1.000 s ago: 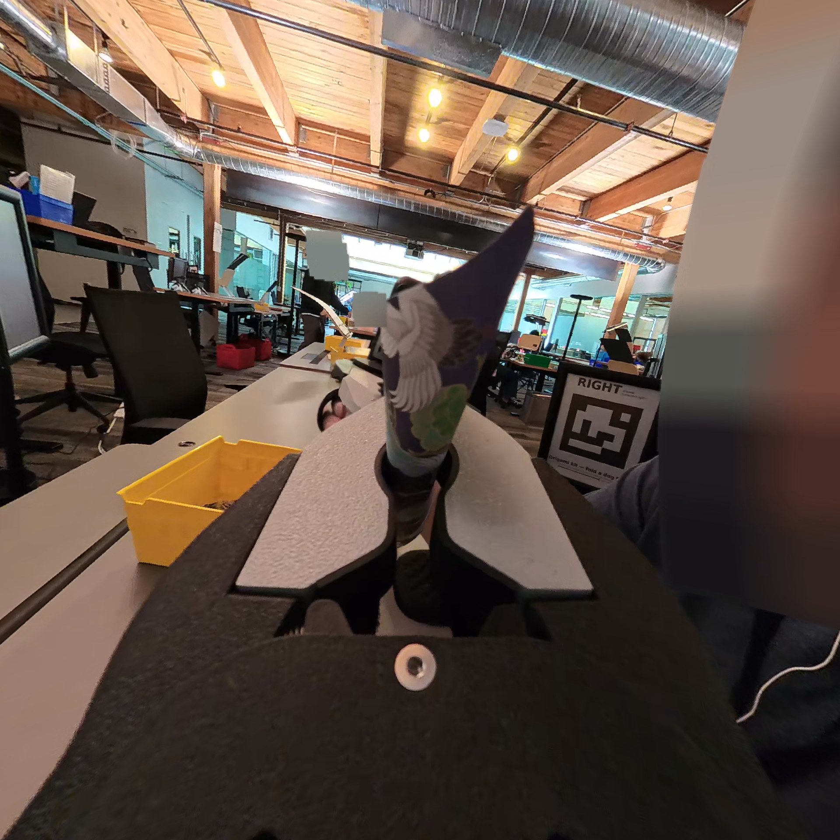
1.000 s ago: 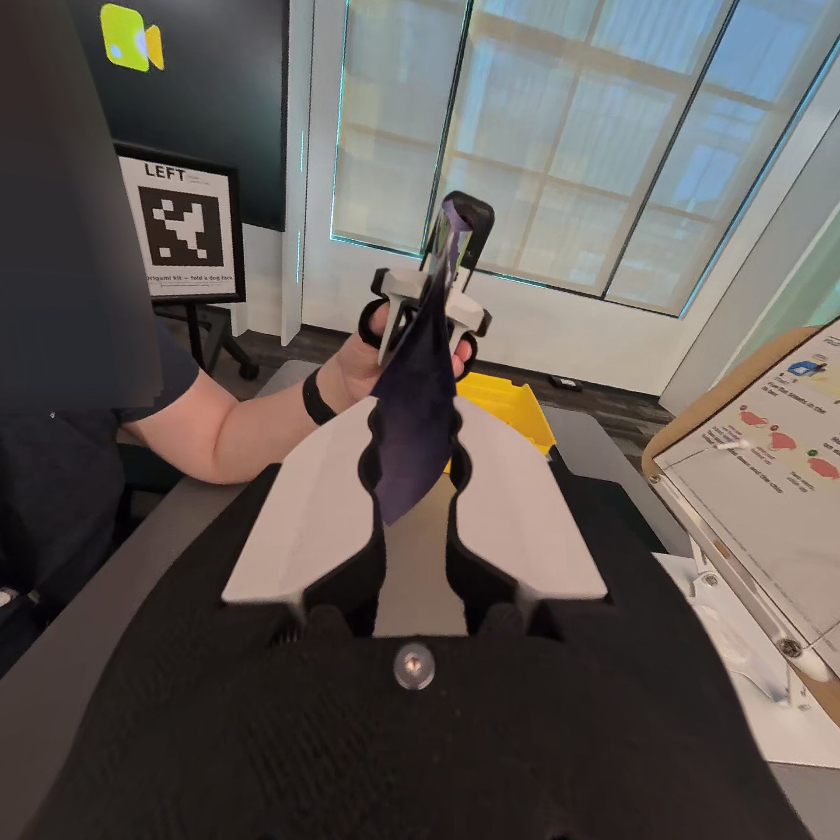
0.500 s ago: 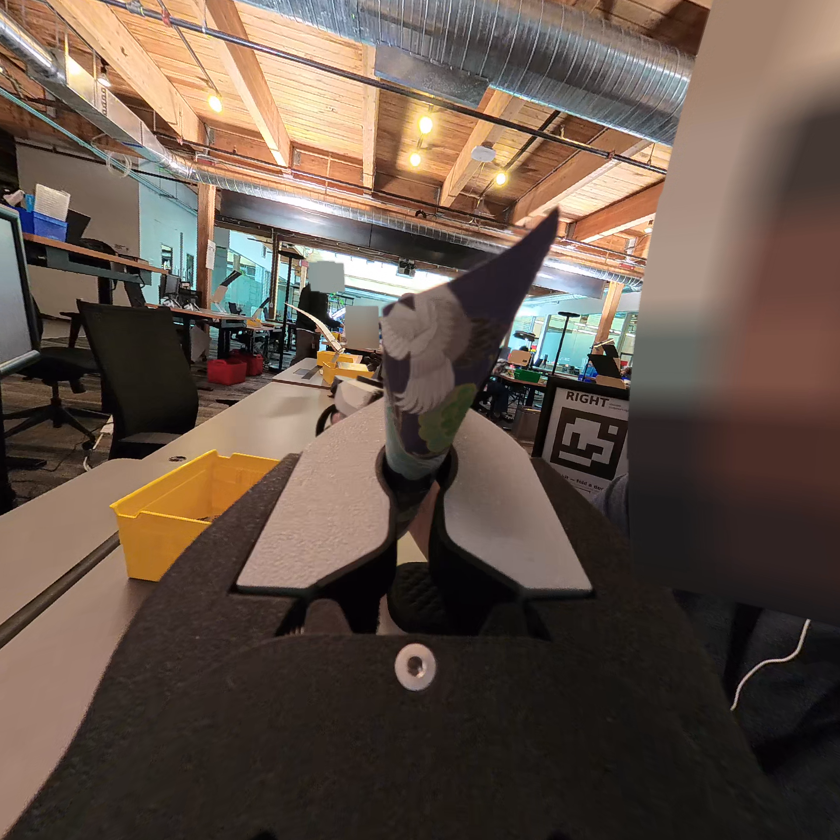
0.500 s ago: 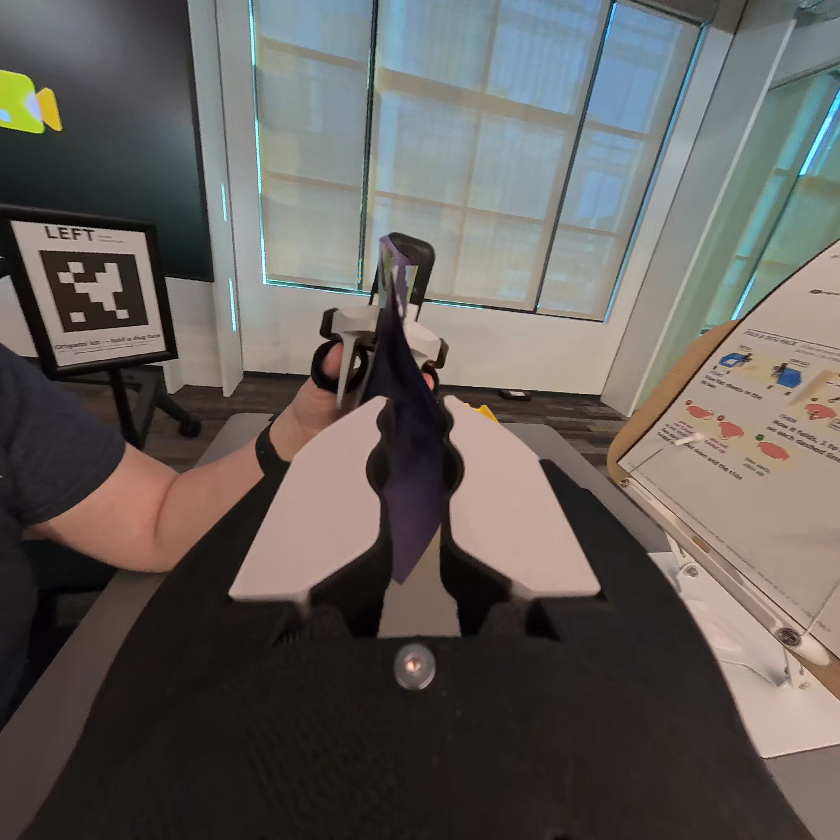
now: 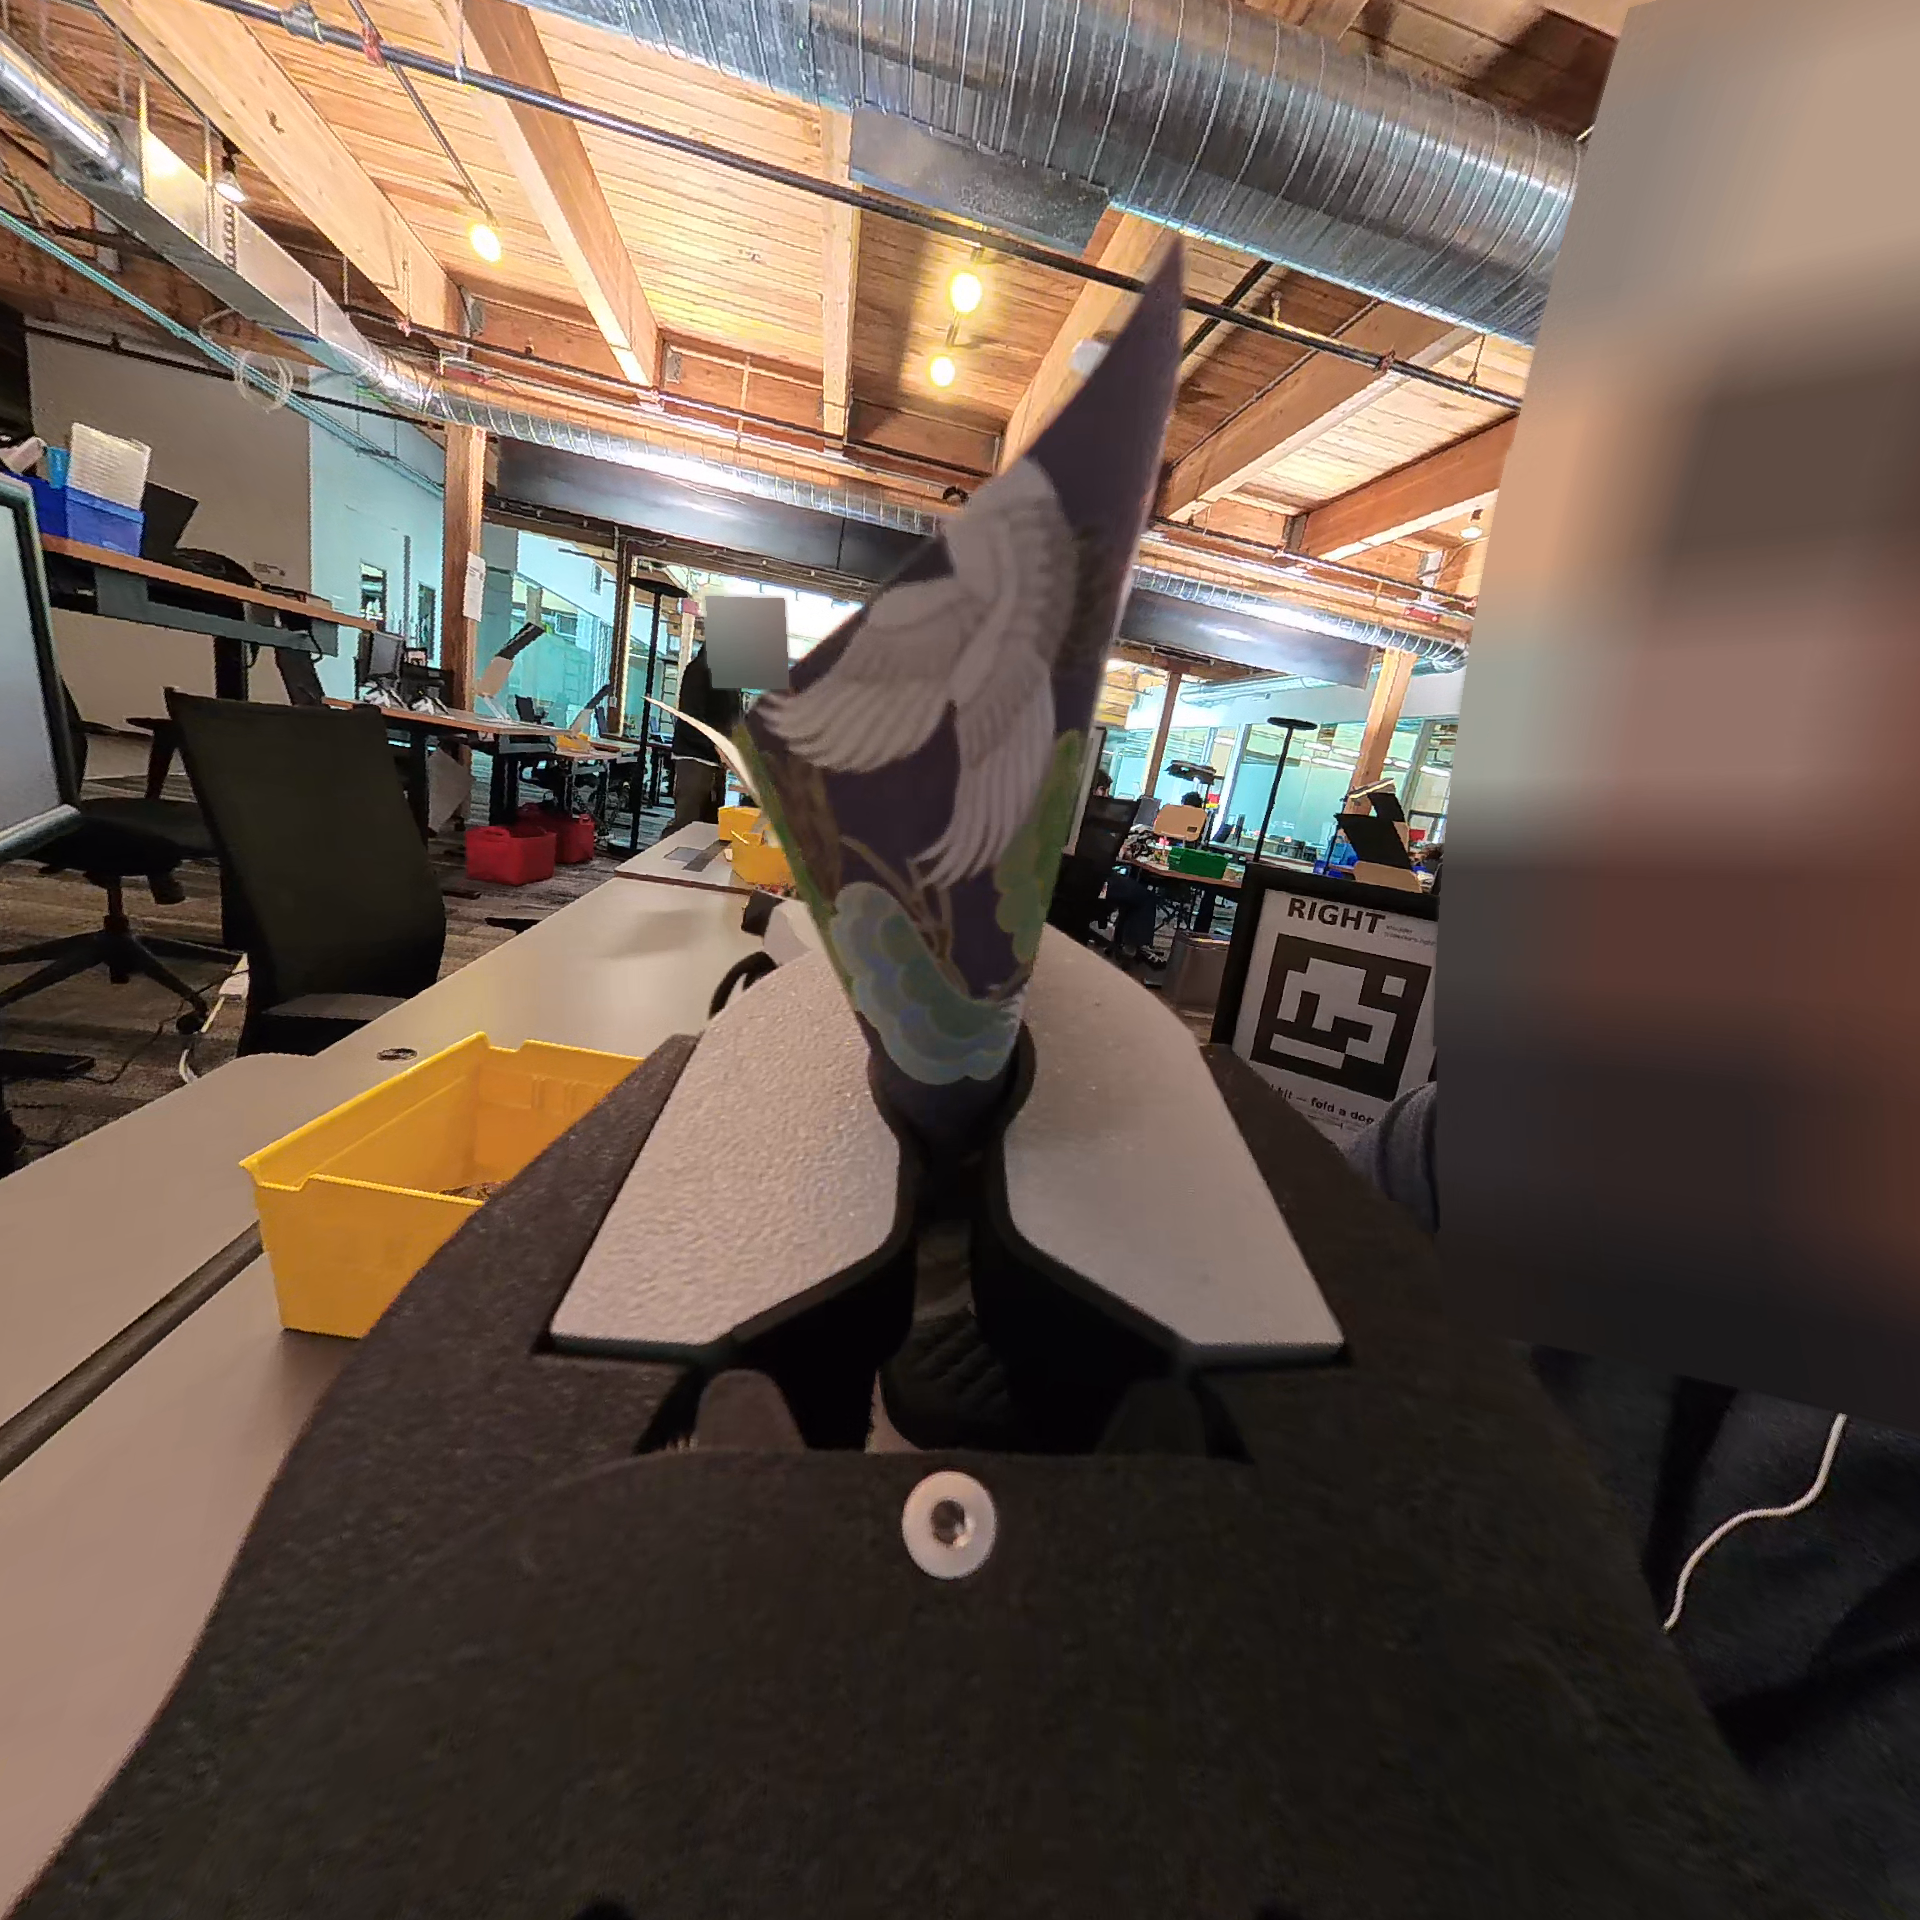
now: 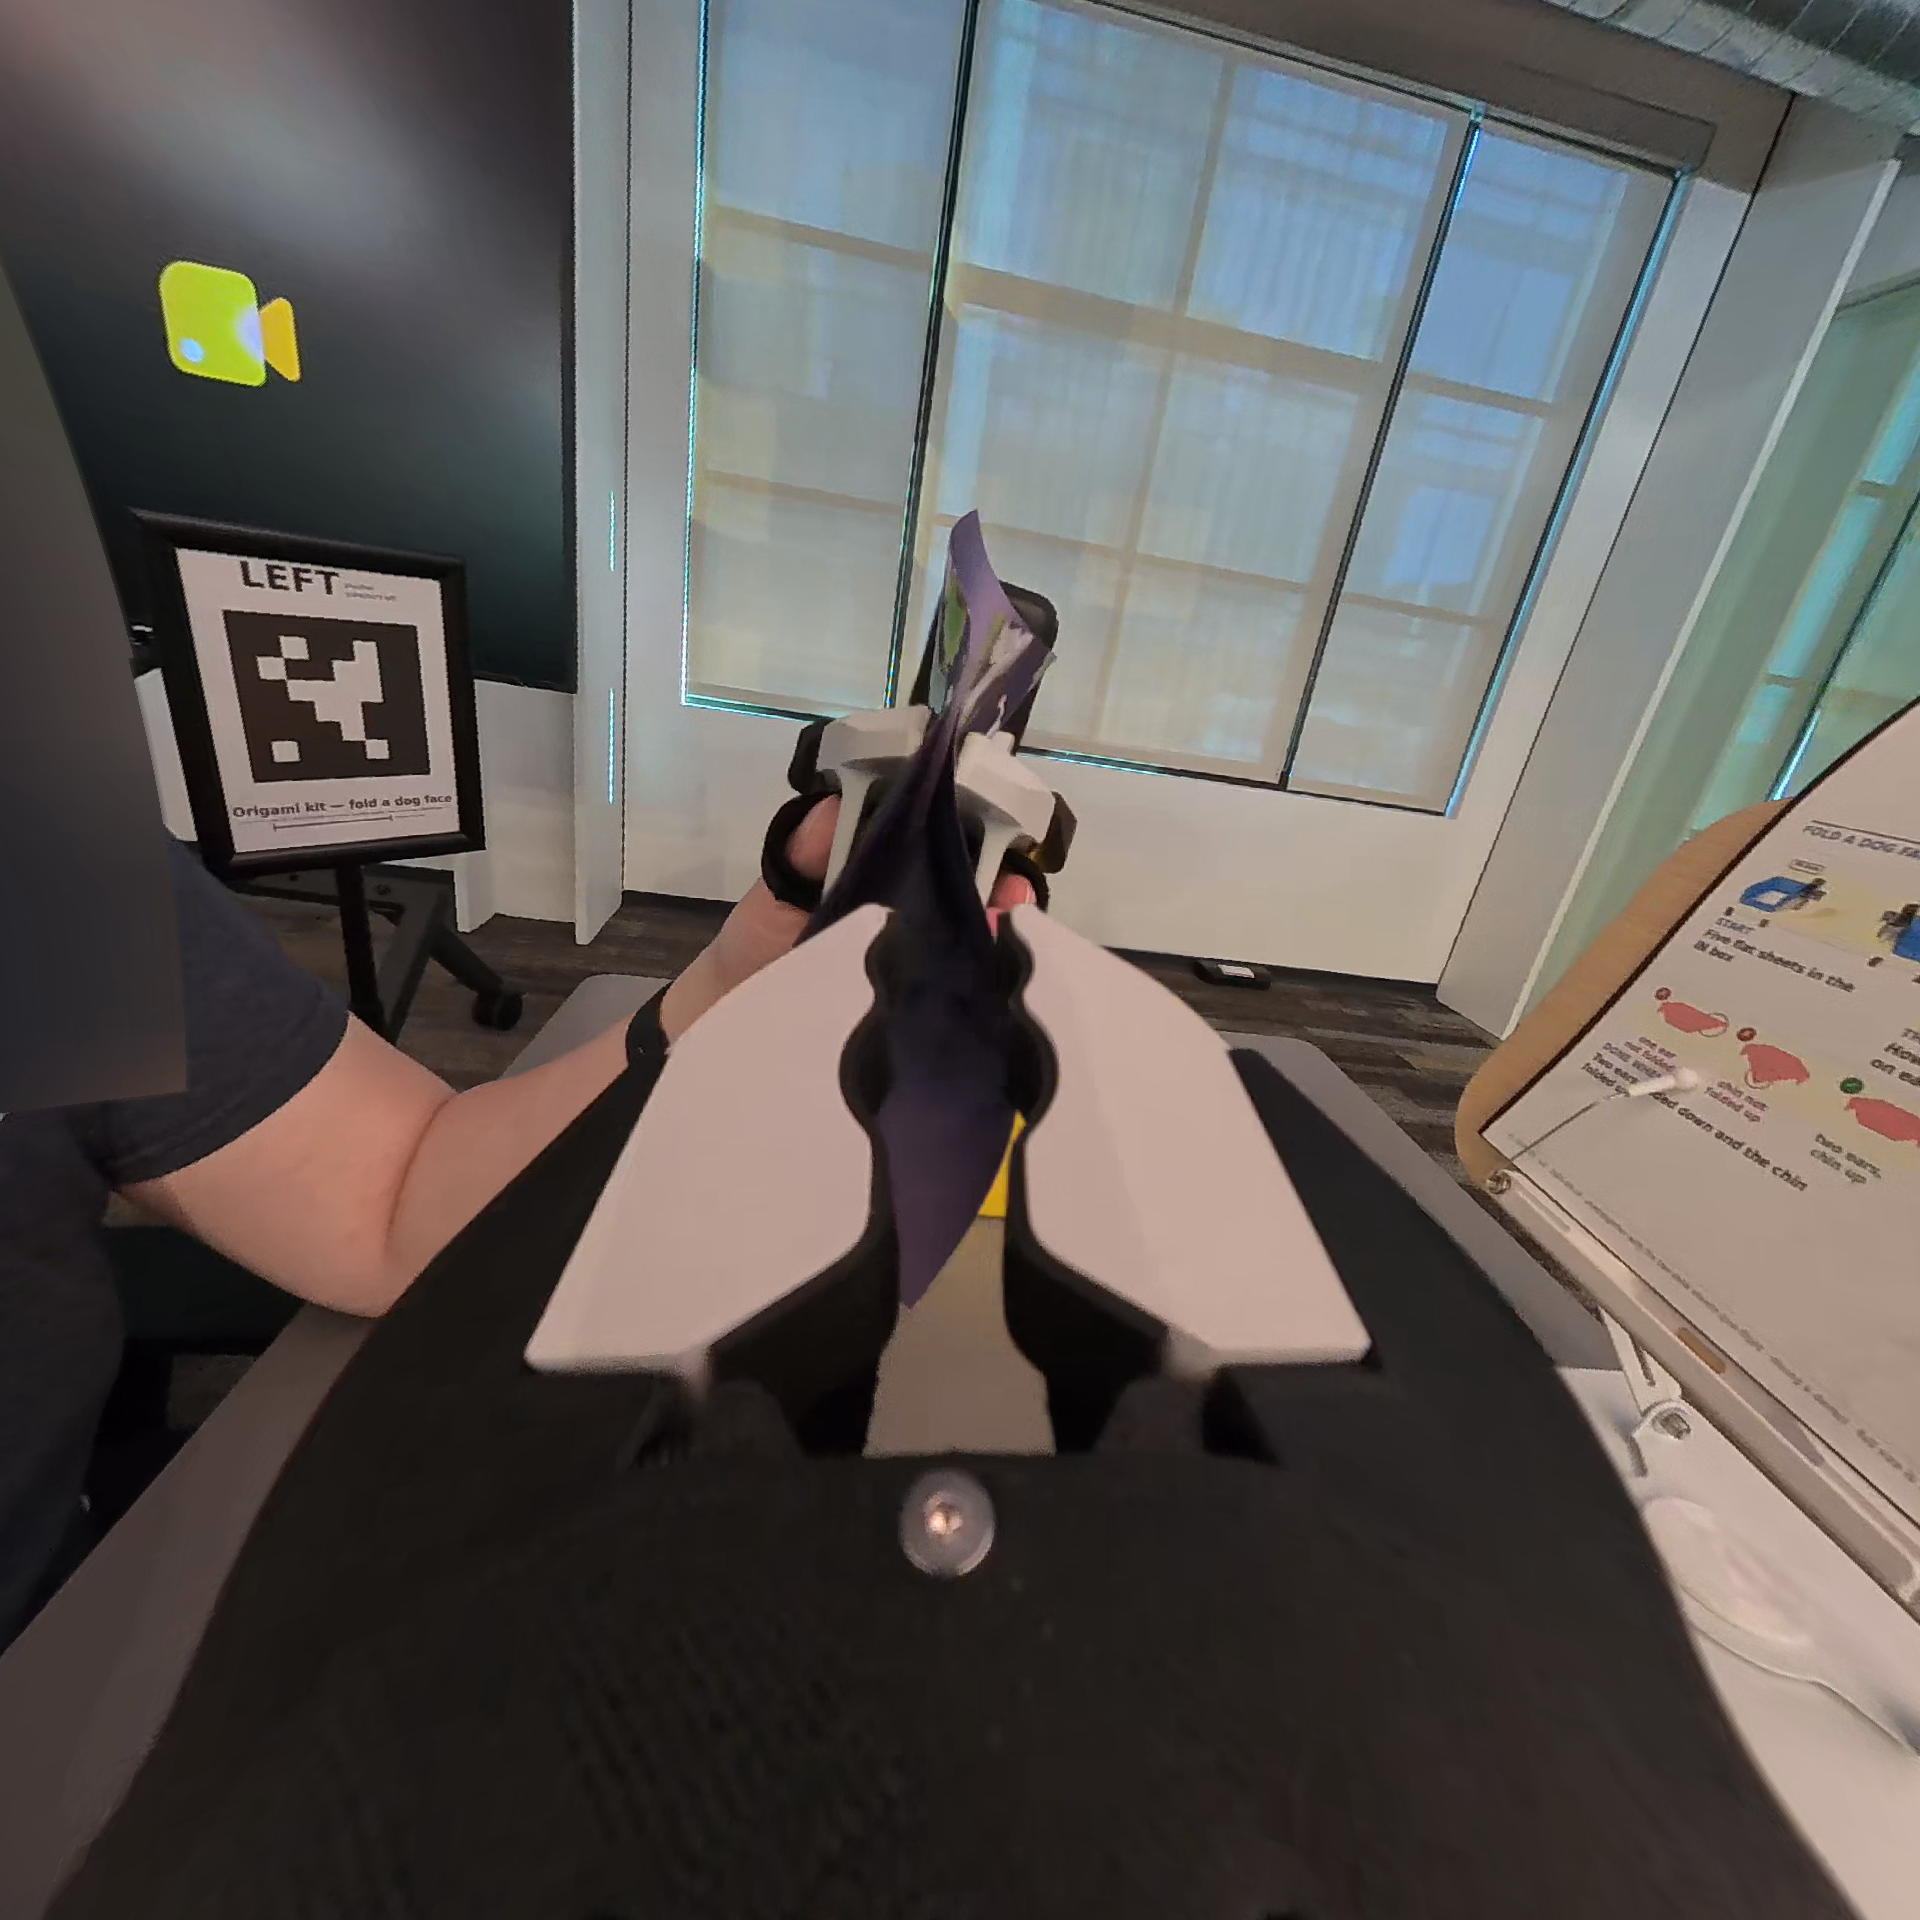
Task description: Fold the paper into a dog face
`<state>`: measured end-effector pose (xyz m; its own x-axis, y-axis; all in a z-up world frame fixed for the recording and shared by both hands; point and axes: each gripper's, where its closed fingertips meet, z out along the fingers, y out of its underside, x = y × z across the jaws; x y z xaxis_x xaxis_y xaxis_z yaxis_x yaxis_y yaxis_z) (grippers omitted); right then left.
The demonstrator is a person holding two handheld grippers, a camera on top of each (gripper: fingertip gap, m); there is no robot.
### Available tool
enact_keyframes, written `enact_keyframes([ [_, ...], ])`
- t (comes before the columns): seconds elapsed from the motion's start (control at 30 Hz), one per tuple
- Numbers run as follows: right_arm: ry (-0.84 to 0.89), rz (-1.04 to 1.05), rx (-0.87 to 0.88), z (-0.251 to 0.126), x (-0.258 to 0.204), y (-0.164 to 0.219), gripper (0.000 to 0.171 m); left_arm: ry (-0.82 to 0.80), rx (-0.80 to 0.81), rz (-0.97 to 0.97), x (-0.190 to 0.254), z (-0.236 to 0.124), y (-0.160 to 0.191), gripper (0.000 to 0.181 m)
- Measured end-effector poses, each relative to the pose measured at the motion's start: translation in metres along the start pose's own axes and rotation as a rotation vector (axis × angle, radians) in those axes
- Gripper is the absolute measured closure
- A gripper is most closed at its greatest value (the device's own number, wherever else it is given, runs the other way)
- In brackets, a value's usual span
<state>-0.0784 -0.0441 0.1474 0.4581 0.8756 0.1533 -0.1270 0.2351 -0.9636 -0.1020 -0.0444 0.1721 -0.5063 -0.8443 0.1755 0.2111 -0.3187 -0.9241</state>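
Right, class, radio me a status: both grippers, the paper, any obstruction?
Left gripper shut on paper. Right gripper shut on the same sheet, held in mid-air between them. Yellow bin off to the side, nothing in the way.

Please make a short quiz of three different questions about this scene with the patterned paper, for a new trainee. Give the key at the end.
1. True or false: the paper lies flat on the table.
2. Which holds the paper? A) only the left hand-held gripper B) only the right hand-held gripper C) both
3. Fill in: the bin left of the left hand-held gripper is ____ in colour.

Key: 1. False, it is held up in the air. 2. C. 3. yellow.
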Motion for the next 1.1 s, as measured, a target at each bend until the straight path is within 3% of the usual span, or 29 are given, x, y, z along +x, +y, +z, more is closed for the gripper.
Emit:
enact_keyframes([
  [0.27,-0.035,-0.027,-0.049,0.008,-0.009,0.009,0.146,0.022,0.047,-0.032,0.001,-0.003,-0.006,0.175],
  [0.47,0.061,-0.08,-0.016,0.014,-0.003,0.008,0.147,0.043,0.031,-0.051,0.002,0.001,-0.002,0.174],
  [0.6,0.011,-0.025,0.063,0.014,-0.008,0.003,0.17,0.045,0.005,-0.057,0.001,0.004,0.004,0.174],
  [0.83,0.053,0.082,0.281,0.001,0.0,-0.02,0.171,-0.009,0.062,-0.036,-0.006,0.001,-0.003,0.173],
  [0.9,0.037,0.076,0.248,0.004,-0.001,-0.016,0.171,-0.001,0.06,-0.034,-0.005,0.0,-0.003,0.173],
  [1.1,0.045,-0.099,0.106,0.005,-0.012,-0.018,0.147,0.097,0.125,-0.084,0.006,-0.004,-0.013,0.172],
])
